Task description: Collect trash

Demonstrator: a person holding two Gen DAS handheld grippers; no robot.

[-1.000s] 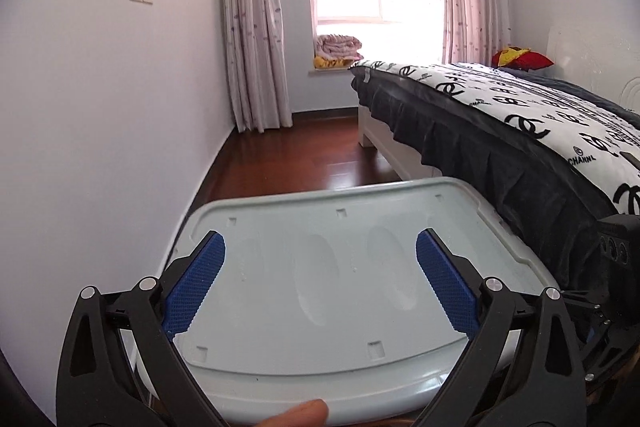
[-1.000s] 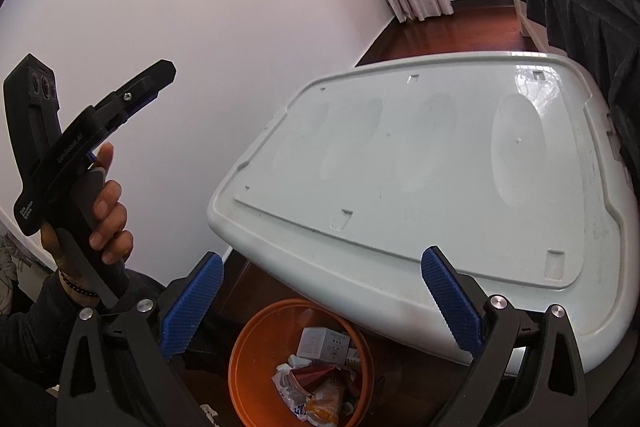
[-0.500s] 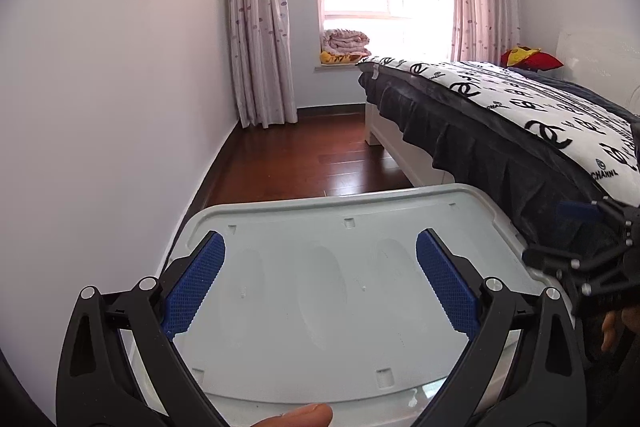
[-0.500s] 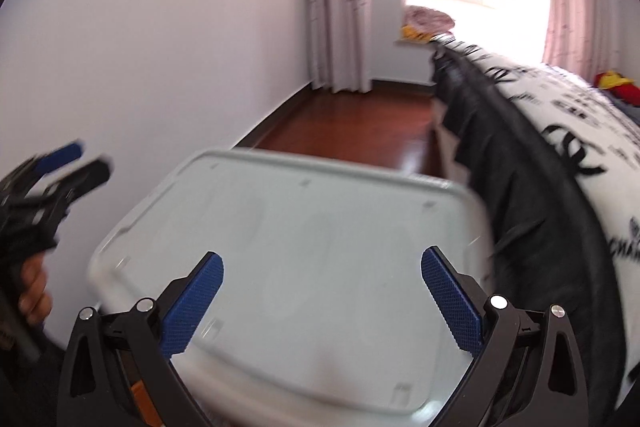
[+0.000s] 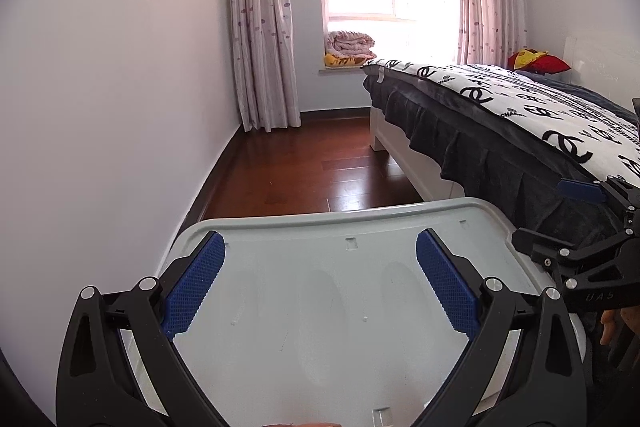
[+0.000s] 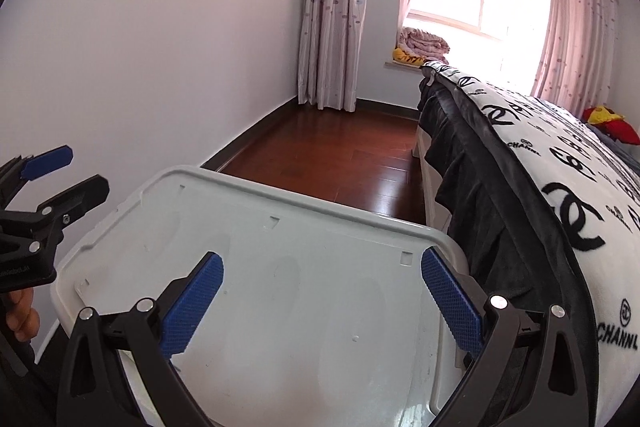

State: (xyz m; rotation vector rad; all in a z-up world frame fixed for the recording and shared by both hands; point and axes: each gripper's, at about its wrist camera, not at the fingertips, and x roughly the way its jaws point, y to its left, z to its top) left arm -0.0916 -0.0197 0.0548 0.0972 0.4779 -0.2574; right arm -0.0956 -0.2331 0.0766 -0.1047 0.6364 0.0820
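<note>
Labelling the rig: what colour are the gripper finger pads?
Blue, textured pads; clearest in the left wrist view.

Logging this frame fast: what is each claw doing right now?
Left claw: open, holding nothing, above the white plastic lid.
Right claw: open, holding nothing, above the same lid.

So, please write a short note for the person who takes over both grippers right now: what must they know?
Left gripper: open, holding nothing, above the white plastic lid.
Right gripper: open, holding nothing, above the same lid, beside the bed.
Trash: none visible in either view now; no bin visible either.
Done: nothing can be confirmed from these views.
Left: find the trash, pick it up and collect it.
</note>
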